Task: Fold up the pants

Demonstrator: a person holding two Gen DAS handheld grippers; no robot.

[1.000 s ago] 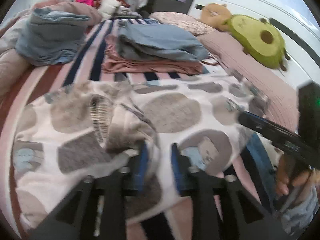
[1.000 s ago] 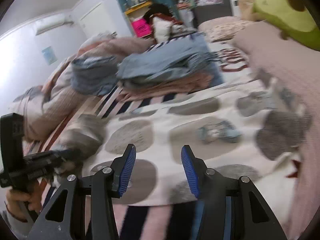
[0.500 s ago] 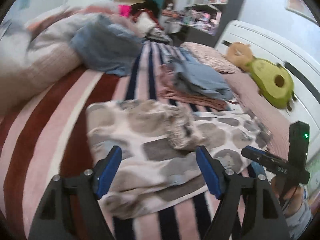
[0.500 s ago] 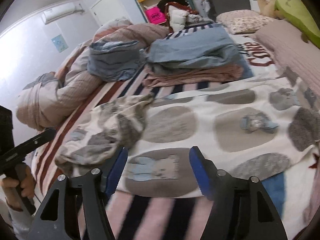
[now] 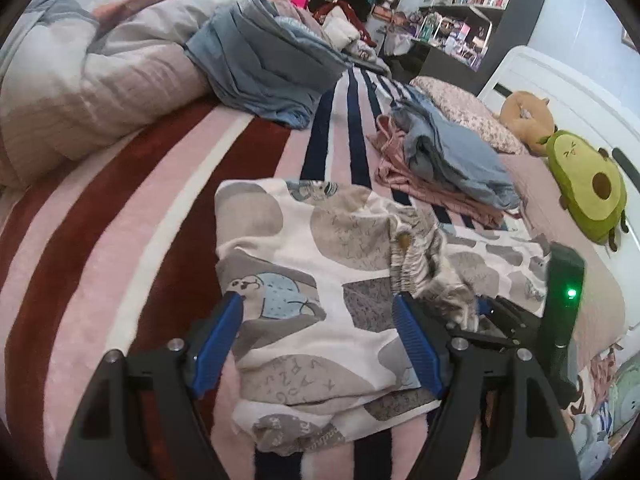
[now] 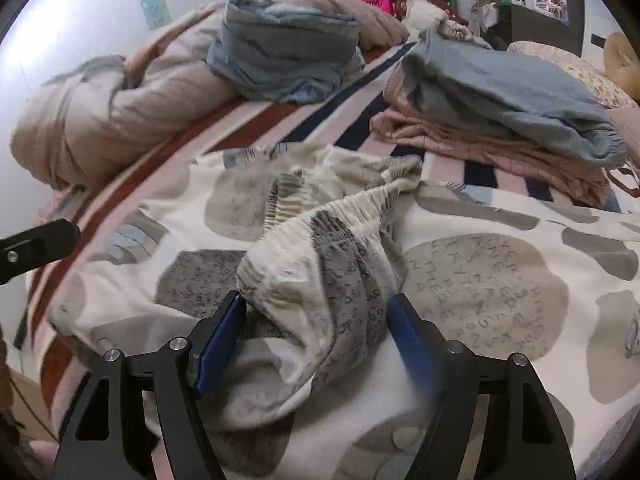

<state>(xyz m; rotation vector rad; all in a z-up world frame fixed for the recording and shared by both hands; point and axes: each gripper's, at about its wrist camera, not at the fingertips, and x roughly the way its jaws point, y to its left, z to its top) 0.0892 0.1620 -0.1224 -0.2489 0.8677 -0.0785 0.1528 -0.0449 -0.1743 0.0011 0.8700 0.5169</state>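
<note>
**Cream cotton pants spread on the striped bed**

Cream pants (image 5: 320, 280) printed with grey blotches lie across the pink, maroon and navy striped bed (image 5: 120, 248), partly doubled over, the gathered elastic waistband (image 6: 344, 204) bunched up in the middle. My left tool (image 5: 318, 336) hangs low over the near edge of the fabric with its blue pads spread wide, gripping nothing. My right tool (image 6: 316, 328) is also wide open; a raised hump of the pants sits between its pads, but I cannot tell whether either pad touches the cloth. In the left wrist view, the right tool shows at the right edge, close to the waistband. Beyond the pants rests a folded stack of blue and pink clothes (image 5: 452, 164). A bundled blue garment (image 6: 284, 48) leans against the rumpled duvet (image 5: 100, 84), and an avocado plush (image 5: 588, 188) sits by the headboard.
</note>
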